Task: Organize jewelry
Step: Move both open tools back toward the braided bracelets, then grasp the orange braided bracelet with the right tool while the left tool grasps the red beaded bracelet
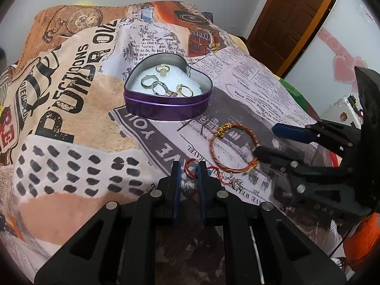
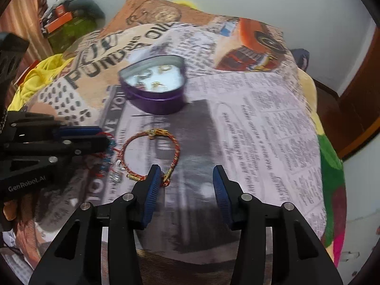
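A purple heart-shaped tin (image 1: 166, 109) with white foam holds several rings (image 1: 163, 86); it also shows in the right wrist view (image 2: 156, 102). A red-and-gold cord bangle (image 1: 234, 147) lies on the printed cloth, also seen in the right wrist view (image 2: 149, 156). A thin red string bracelet with charms (image 1: 190, 168) lies beside it. My left gripper (image 1: 188, 167) is nearly closed around the red string. My right gripper (image 2: 186, 178) is open, its left finger (image 2: 152, 180) at the bangle's near edge.
The printed newspaper-pattern cloth (image 1: 71, 123) covers a raised surface that drops off on all sides. A wooden door (image 1: 292, 16) and a white cabinet stand at the right. Yellow and green fabric (image 2: 35, 80) and a jar lie at the left.
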Motion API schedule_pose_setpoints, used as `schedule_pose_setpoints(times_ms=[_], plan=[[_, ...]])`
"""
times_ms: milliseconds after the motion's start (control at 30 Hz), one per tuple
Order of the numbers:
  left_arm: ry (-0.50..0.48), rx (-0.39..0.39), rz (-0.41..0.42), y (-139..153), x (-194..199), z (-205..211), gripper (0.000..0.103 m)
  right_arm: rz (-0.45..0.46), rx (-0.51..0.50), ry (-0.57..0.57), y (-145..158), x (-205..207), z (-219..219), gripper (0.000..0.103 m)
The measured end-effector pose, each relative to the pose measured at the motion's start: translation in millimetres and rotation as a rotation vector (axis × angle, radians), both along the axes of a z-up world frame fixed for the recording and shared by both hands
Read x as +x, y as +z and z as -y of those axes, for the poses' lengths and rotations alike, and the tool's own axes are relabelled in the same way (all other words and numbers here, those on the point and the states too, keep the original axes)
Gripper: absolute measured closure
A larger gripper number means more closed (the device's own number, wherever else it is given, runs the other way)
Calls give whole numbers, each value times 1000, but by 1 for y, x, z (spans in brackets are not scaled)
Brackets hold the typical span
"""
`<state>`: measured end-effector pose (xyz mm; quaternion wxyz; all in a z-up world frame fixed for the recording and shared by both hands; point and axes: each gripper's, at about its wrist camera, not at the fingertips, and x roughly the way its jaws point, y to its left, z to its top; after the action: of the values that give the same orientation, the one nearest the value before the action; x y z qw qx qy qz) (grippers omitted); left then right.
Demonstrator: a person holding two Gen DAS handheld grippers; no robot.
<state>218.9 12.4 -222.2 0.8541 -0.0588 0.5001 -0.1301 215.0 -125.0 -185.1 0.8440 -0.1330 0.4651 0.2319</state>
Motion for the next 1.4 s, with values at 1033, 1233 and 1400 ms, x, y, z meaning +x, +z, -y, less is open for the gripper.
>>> schedule_pose_setpoints(times_ms=[1033, 1233, 1400], plan=[[45, 4, 40, -5, 2, -1, 103, -14, 25, 35, -10, -3, -13, 28], [74, 26, 54, 1, -1, -2, 103, 2, 36, 52, -8, -3, -16, 66], [85, 30, 70, 12, -4, -4, 103, 5, 40, 53, -6, -5, -20, 91]])
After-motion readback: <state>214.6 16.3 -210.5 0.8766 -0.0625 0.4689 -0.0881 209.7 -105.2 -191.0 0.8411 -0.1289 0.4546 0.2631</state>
